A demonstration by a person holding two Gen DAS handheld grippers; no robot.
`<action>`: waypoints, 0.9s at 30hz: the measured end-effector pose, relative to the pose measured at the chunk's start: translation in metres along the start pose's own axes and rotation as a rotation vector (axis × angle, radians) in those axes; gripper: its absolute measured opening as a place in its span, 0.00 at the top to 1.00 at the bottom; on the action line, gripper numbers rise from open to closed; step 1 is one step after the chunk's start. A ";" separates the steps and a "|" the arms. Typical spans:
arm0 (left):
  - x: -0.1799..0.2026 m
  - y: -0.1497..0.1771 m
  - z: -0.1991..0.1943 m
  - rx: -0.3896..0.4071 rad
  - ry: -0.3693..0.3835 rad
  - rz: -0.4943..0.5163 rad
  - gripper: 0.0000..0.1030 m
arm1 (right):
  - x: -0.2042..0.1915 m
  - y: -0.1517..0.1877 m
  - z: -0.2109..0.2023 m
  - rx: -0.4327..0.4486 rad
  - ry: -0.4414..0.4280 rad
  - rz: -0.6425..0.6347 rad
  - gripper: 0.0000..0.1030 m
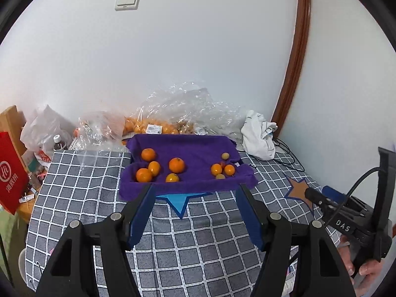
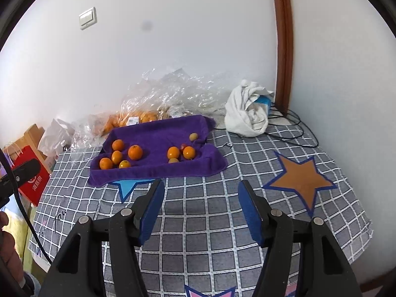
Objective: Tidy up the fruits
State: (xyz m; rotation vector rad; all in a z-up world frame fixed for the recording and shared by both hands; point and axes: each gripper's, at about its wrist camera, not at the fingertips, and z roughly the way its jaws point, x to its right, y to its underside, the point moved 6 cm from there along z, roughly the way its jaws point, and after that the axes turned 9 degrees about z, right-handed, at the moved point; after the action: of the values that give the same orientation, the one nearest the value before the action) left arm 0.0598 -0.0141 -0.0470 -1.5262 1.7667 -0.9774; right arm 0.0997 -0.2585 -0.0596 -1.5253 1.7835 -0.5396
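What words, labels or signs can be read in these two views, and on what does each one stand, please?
"DAS": white letters on the right gripper body.
Red bag: white logo and Chinese characters, too blurred to read reliably.
Price stickers on the clear fruit bags: too small.
Tablecloth script: illegible.

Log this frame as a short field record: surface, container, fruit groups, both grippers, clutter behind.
surface: checked cloth with star patches
container: purple towel shaped into a tray
left group: five oranges
right group: two oranges, small pale fruits, one red fruit partly hidden
left hand-held gripper: open, empty, short of towel
right hand-held gripper: open, empty, short of towel
behind: plastic bags, white cloth
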 end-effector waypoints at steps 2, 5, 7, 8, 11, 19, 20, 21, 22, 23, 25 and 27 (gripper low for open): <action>0.003 0.000 -0.001 -0.001 -0.010 0.006 0.29 | 0.003 -0.002 -0.007 0.017 -0.006 0.014 0.29; 0.006 0.000 -0.003 -0.001 -0.025 0.009 0.27 | 0.004 -0.005 -0.016 0.063 0.020 -0.007 0.13; 0.007 -0.001 -0.005 0.003 -0.025 0.008 0.23 | 0.003 -0.006 -0.021 0.079 0.034 -0.024 0.07; 0.009 -0.001 -0.006 0.004 -0.025 0.012 0.22 | 0.003 -0.007 -0.023 0.086 0.030 -0.028 0.06; 0.010 -0.001 -0.008 0.007 -0.034 0.020 0.22 | 0.002 -0.006 -0.024 0.080 0.026 -0.028 0.06; 0.007 -0.001 -0.012 0.011 -0.053 0.018 0.21 | -0.003 -0.003 -0.023 0.068 0.040 -0.044 0.06; 0.007 -0.001 -0.012 0.010 -0.054 0.018 0.21 | -0.003 -0.003 -0.023 0.067 0.044 -0.044 0.06; 0.006 -0.001 -0.012 0.008 -0.055 0.019 0.21 | -0.004 -0.002 -0.023 0.067 0.045 -0.045 0.06; 0.006 0.000 -0.012 0.007 -0.054 0.019 0.21 | -0.004 -0.002 -0.024 0.065 0.044 -0.047 0.06; 0.006 0.000 -0.012 0.007 -0.054 0.019 0.21 | -0.005 -0.002 -0.024 0.063 0.044 -0.047 0.06; 0.006 0.000 -0.012 0.008 -0.054 0.020 0.21 | -0.005 -0.001 -0.025 0.063 0.045 -0.048 0.06; 0.006 0.000 -0.013 0.009 -0.053 0.019 0.21 | -0.005 -0.001 -0.026 0.063 0.043 -0.048 0.06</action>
State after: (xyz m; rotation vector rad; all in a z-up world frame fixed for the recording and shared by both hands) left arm 0.0482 -0.0186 -0.0401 -1.5130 1.7351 -0.9264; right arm 0.0817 -0.2577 -0.0406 -1.5268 1.7493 -0.6507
